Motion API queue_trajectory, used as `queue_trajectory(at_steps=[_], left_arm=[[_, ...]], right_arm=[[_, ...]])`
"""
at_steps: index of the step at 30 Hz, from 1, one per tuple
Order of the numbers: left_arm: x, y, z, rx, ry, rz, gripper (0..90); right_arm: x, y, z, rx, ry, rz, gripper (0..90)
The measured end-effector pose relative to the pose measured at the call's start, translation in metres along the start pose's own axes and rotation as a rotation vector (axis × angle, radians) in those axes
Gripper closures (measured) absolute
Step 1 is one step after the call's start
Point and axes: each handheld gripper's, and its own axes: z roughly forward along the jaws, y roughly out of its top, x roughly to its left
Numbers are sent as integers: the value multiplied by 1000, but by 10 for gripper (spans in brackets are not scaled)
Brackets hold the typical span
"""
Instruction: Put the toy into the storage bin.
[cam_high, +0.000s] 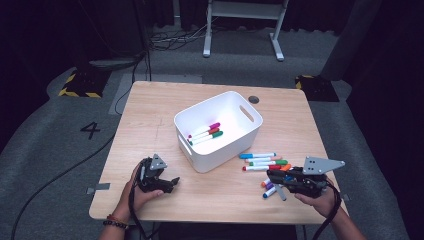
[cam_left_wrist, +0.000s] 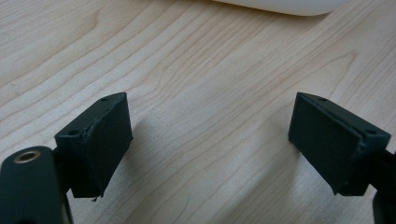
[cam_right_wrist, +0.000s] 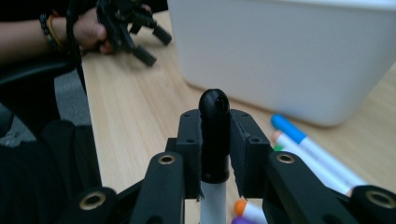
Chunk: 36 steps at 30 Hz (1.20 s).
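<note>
right gripper (cam_right_wrist: 215, 154): clamped on a black-capped marker (cam_right_wrist: 214, 135), jaws tight on the cap, raised just above the table (cam_high: 150, 130) near the loose markers (cam_high: 265, 161)
left gripper (cam_left_wrist: 210, 135): jaws wide, nothing between them, low over bare wood
white bin (cam_high: 220, 130): mid-table, three markers (cam_high: 206, 134) lying inside
loose markers: just right of the bin's front corner

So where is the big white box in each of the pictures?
High view: the white bin stands mid-table, markers inside.
Left gripper view: a sliver of its rounded bottom edge at the top.
Right gripper view: its blurred white wall spans the upper right, behind the right gripper, shut on a black-capped marker.
Shared landmark: the light wooden table under the bin.
</note>
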Motion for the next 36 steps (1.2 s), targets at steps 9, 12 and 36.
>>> queue_trajectory(at_steps=[9, 12, 36], left_arm=[[0, 0, 0, 1, 0, -1, 135], [0, 0, 0, 3, -1, 0, 135], [0, 0, 0, 0, 0, -1, 135]], right_arm=[[3, 49, 3, -56, -27, -39, 752], [1, 66, 8, -66, -35, -56, 752], [-10, 168, 51, -121, -44, -86, 752]])
